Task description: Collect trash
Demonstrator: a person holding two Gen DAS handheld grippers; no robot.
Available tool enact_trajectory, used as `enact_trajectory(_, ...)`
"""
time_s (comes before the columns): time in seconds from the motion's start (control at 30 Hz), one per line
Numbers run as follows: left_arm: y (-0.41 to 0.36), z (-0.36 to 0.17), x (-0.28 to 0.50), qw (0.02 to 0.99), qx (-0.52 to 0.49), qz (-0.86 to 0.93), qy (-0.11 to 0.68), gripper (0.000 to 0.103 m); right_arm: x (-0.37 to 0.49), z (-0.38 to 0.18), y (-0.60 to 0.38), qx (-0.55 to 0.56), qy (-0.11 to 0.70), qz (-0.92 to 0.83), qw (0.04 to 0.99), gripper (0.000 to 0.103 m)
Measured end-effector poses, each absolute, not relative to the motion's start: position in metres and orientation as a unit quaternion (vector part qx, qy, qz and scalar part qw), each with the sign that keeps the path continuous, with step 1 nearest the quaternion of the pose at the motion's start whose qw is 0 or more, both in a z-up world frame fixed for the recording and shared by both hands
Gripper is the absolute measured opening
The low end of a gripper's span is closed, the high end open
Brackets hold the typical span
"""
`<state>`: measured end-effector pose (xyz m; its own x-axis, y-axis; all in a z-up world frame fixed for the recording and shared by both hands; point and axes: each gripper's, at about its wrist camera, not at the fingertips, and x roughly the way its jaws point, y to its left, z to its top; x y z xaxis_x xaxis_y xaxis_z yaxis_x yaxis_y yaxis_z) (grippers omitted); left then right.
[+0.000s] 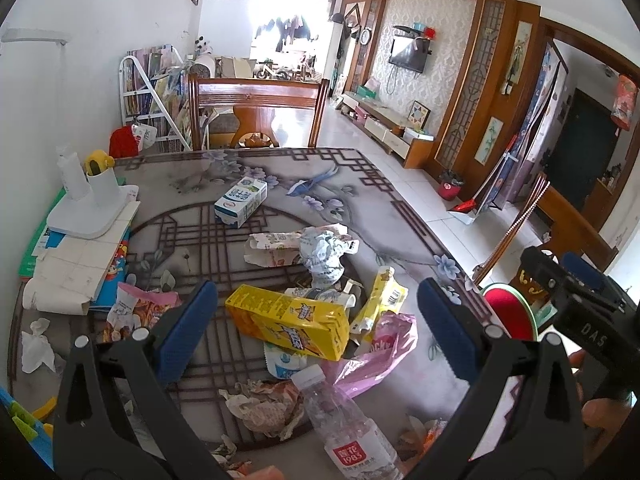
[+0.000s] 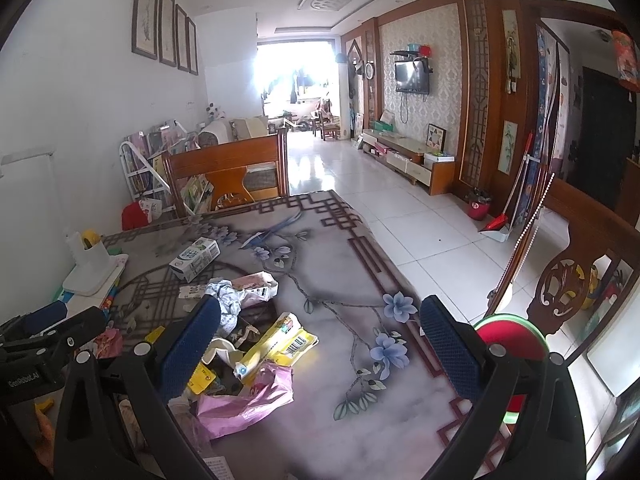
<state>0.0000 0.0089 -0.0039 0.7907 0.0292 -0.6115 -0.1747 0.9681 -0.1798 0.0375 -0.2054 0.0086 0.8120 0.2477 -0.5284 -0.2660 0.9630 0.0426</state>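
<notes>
Clear bottle (image 1: 348, 428), seemingly left-wrist view only.

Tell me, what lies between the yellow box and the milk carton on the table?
In the left wrist view, crumpled wrappers lie between the yellow box and the milk carton.

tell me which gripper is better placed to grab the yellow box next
Left. The left gripper hangs open with the yellow box between its fingers; the right gripper is open over bare tablecloth beside the pile.
</notes>
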Motion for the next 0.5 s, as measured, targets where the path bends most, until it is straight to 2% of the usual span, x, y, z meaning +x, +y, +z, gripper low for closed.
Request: enact_trajectory(0.5,0.0060,-0.0091,-0.0055,0.937,-0.112,0.050,0.326,0.098,0.0370,0.0083,-0.2075,-0.013,0.286,0.142,0.948,0.096)
